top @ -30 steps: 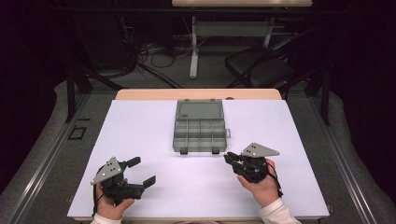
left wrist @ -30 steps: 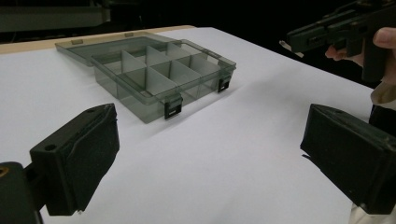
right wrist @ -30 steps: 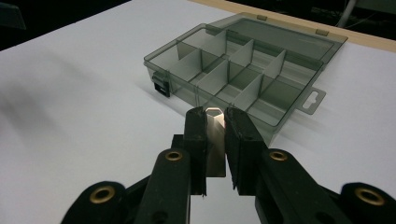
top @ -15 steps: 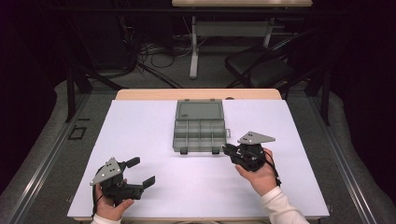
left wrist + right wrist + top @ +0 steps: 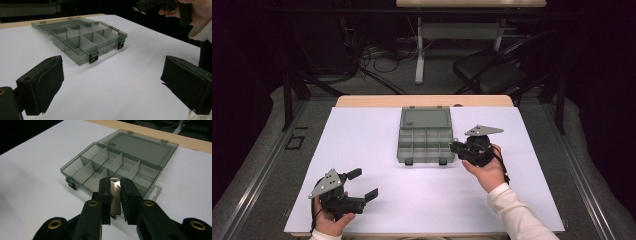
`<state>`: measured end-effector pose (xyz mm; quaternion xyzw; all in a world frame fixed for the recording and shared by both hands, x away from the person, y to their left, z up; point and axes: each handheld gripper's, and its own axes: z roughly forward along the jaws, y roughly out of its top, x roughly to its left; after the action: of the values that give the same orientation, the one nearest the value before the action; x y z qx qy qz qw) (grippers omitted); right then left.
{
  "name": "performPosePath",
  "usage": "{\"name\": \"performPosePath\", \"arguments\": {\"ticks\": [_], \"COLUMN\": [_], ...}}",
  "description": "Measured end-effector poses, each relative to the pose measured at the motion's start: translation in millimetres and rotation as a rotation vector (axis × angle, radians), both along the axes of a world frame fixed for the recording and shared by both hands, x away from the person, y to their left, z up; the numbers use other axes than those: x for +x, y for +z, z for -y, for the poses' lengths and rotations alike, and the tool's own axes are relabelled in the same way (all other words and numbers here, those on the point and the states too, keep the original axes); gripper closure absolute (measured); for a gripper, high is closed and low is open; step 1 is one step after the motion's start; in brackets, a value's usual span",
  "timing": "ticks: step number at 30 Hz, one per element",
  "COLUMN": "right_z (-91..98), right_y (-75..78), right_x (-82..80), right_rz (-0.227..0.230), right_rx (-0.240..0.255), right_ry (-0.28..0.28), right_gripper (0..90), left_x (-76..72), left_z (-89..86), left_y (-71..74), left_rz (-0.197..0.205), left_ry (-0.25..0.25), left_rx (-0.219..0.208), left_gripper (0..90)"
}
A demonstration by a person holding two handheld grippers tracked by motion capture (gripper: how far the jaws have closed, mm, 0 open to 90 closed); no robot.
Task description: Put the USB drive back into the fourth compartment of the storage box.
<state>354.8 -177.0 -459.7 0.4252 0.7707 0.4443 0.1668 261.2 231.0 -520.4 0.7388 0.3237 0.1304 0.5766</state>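
A smoky clear organizer box [image 5: 425, 142] lies open in the middle of the white table, its lid flat on the far side and its compartments bare [image 5: 113, 163] [image 5: 85, 40]. My right gripper [image 5: 457, 148] hovers just off the box's right front corner, pointing at it. In the right gripper view the right gripper [image 5: 115, 196] is shut on a small pale metal hex-ended piece [image 5: 115, 184] above the front row of compartments. My left gripper [image 5: 363, 184] rests near the front left of the table, open with nothing between its jaws [image 5: 112, 85].
The white table cover [image 5: 377, 130] ends at a wooden strip [image 5: 422, 101] at the far edge. Beyond it on the floor stand a dark chair [image 5: 497, 70] and cables. The hand with the right gripper [image 5: 185, 11] appears at the top right of the left gripper view.
The right gripper has moved away from the person and a little up, toward the box's right front corner, still shut. The left gripper has stayed where it was.
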Motion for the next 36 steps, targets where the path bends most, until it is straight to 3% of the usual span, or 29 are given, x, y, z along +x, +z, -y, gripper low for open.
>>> {"name": "performPosePath", "arguments": {"ticks": [14, 36], "right_z": [-9.1, -21.6], "right_y": [9.9, 3.9], "right_x": [23.1, 59.2], "right_rz": [-0.016, -0.038], "right_rx": [-0.035, -0.086], "right_ry": [-0.012, -0.054], "right_gripper": [79.5, 79.5], "left_x": [0.4, 0.5], "left_z": [-0.3, -1.1], "left_y": [-0.2, -0.1], "left_rz": [-0.003, -0.003], "left_ry": [0.000, 0.000], "left_rx": [-0.003, -0.005], "left_gripper": [4.2, 4.3]}}
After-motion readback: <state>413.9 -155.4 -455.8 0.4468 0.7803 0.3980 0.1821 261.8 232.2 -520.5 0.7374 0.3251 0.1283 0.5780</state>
